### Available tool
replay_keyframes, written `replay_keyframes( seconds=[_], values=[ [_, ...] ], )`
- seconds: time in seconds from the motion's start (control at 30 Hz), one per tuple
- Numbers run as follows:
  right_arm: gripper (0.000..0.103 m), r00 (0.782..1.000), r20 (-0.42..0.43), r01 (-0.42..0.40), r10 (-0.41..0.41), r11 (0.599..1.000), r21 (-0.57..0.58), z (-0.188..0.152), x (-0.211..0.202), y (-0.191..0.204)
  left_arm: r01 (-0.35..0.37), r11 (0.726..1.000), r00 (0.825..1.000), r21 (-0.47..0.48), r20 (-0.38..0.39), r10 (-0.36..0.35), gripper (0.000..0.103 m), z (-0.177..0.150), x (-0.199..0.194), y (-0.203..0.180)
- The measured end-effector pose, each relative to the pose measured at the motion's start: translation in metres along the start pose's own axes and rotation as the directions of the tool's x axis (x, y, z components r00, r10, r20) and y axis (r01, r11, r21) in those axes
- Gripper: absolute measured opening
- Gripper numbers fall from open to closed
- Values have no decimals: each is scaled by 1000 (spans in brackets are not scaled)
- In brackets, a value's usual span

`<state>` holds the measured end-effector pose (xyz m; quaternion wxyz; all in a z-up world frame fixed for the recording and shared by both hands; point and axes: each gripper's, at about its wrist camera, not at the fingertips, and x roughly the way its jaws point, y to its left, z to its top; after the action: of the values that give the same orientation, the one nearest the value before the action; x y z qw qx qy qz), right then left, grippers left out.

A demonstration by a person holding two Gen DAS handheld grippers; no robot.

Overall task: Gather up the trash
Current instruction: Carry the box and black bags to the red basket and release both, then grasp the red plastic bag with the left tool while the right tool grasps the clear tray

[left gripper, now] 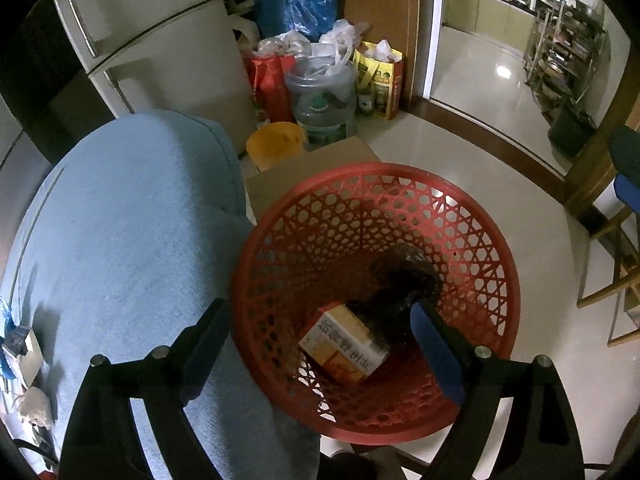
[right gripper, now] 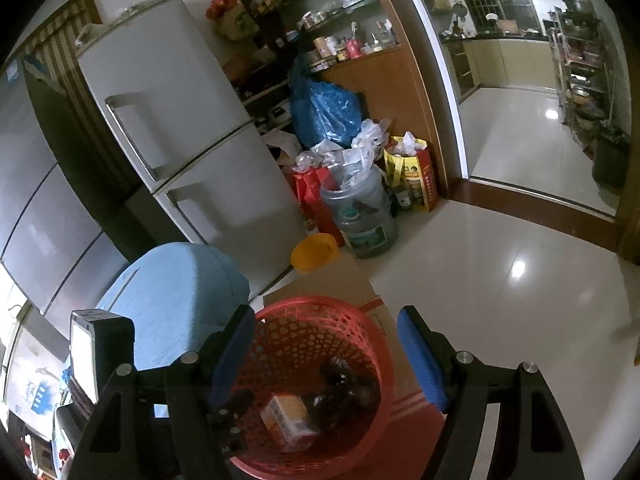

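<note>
**Trash items and basket: state at this moment**

Round red plastic lattice basket (left gripper: 460, 216) stands upright on pale floor tile, pressed against a light-blue upholstered seat on one side, a flat brown cardboard sheet behind it. Open top, walls perforated in a hexagonal weave. Two items lie at the bottom. Small orange-and-white cardboard box (left gripper: 345, 343) with dark printed characters lies on its side, tilted, one corner toward the wall. Crumpled dark plastic bag (left gripper: 400, 280) sits touching the box, bunched up, partly resting against the basket's inner wall. From the right wrist view, same basket (right gripper: 320, 320), box (right gripper: 286, 420) and bag (right gripper: 348, 384), side by side
</note>
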<state>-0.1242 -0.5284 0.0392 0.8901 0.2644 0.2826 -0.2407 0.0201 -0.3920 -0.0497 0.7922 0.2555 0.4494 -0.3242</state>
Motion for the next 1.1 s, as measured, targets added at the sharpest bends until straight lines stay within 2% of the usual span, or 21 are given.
replay_keyframes(
  seconds=[0.33,0.47,0.6,0.73,0.83,0.93,1.1],
  values=[
    [77,1000,-9,-16,16,1000,-23,-3,-1,10,-12,1000,1000,-22,28,13,91,-1,-12,9],
    [77,1000,6,-21,21,999,-36,-3,-7,18,-12,999,998,-41,63,15,91,-7,-29,18],
    [80,999,7,-39,40,998,-43,-9,-8,28,-19,994,993,-109,114,32,91,-23,-55,43],
    [80,997,-38,-75,73,995,-71,-20,1,48,-55,974,984,-219,156,91,91,-54,-85,86],
    [80,989,-91,-126,115,985,-121,-33,11,77,-93,942,974,-324,168,154,91,-84,-107,123],
    [80,977,-136,-190,166,964,-188,-51,15,112,-131,886,959,-445,170,227,91,-124,-129,165],
    [80,951,-212,-283,227,915,-288,-84,20,166,-227,746,924,-626,104,368,91,-200,-158,238]
  ],
)
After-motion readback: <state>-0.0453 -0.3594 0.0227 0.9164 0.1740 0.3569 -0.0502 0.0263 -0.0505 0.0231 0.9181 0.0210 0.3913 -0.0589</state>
